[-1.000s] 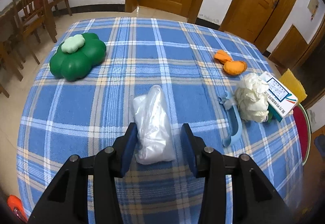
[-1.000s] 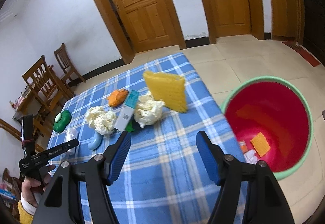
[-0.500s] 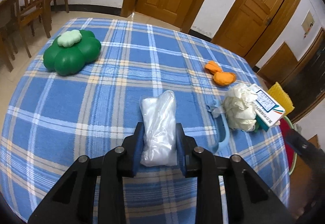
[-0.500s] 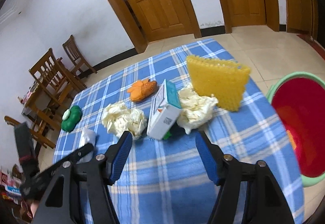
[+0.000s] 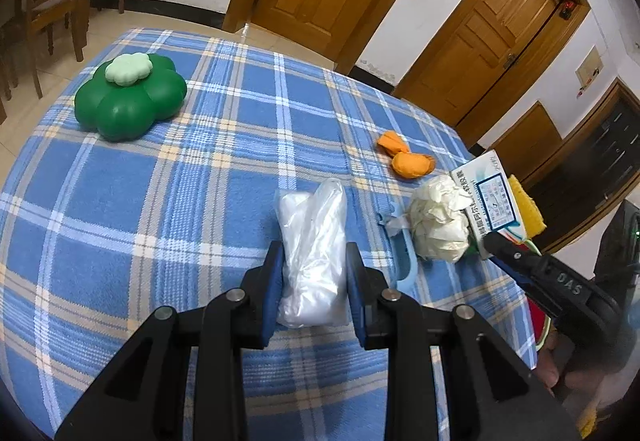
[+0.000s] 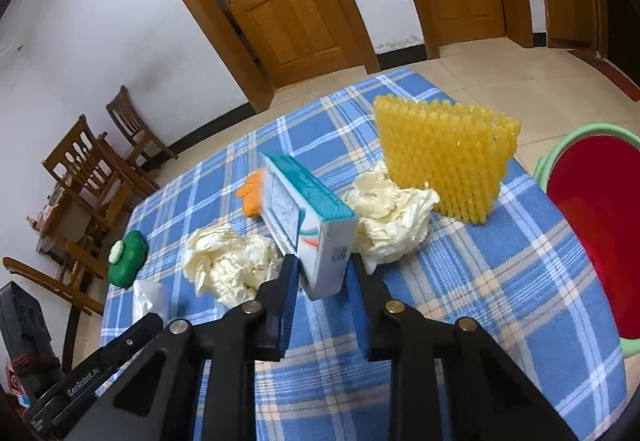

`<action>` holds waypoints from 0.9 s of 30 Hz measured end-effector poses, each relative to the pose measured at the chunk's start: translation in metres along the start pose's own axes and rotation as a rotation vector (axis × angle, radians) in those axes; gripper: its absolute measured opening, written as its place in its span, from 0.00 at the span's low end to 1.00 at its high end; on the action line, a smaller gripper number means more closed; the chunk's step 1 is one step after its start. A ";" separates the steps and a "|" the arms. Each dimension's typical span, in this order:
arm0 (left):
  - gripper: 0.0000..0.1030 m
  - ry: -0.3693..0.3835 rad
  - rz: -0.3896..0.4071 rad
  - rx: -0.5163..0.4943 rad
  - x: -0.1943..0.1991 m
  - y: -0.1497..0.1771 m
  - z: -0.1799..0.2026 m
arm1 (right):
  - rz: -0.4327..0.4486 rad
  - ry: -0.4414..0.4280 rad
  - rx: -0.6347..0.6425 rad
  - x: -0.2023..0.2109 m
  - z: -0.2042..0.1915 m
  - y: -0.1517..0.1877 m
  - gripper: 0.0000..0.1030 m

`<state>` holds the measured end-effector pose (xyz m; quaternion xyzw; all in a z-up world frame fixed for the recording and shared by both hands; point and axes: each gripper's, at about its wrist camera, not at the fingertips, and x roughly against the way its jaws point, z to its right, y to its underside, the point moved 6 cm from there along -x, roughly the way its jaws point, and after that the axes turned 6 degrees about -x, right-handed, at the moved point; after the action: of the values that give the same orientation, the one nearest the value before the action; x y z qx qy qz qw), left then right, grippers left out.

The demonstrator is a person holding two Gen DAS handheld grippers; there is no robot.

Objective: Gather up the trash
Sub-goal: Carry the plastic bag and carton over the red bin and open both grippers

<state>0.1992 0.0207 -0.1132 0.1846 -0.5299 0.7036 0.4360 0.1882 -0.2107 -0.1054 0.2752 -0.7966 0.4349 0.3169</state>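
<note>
My left gripper (image 5: 314, 281) is shut on a crumpled clear plastic bag (image 5: 314, 241) that lies on the blue plaid tablecloth (image 5: 160, 201). My right gripper (image 6: 322, 273) has closed around the near end of a white and teal carton (image 6: 308, 217), its pads against the carton's sides. Crumpled cream paper wads lie left (image 6: 228, 265) and right (image 6: 392, 217) of the carton. A red bin with a green rim (image 6: 596, 209) stands on the floor past the table's right edge.
A yellow bumpy sponge block (image 6: 444, 161) stands behind the right wad. Orange peel (image 5: 406, 157), a light blue plastic handle (image 5: 404, 261) and a green flower-shaped box (image 5: 128, 101) lie on the table. Wooden chairs (image 6: 92, 169) stand at the left.
My left gripper closed on the plastic bag. My right gripper moved from over the bin to the table and closed around the carton.
</note>
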 end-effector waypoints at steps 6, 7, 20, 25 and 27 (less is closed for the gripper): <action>0.29 0.031 0.011 -0.003 0.008 0.000 0.011 | 0.039 -0.034 0.027 0.023 -0.005 0.002 0.24; 0.29 0.038 0.010 -0.003 0.008 0.001 0.013 | 0.043 -0.039 0.029 0.026 -0.005 0.002 0.23; 0.29 0.097 0.025 -0.050 0.026 0.001 0.054 | 0.155 -0.079 0.056 0.089 0.002 0.003 0.21; 0.29 0.125 0.022 -0.069 0.033 0.004 0.072 | 0.196 -0.075 0.041 0.110 0.014 0.001 0.21; 0.29 0.130 0.021 -0.075 0.035 0.005 0.078 | 0.210 -0.070 0.032 0.119 0.020 0.001 0.21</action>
<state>0.1596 -0.0356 -0.0618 0.1166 -0.5286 0.6981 0.4687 0.1051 -0.2475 -0.0256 0.2102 -0.8247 0.4685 0.2370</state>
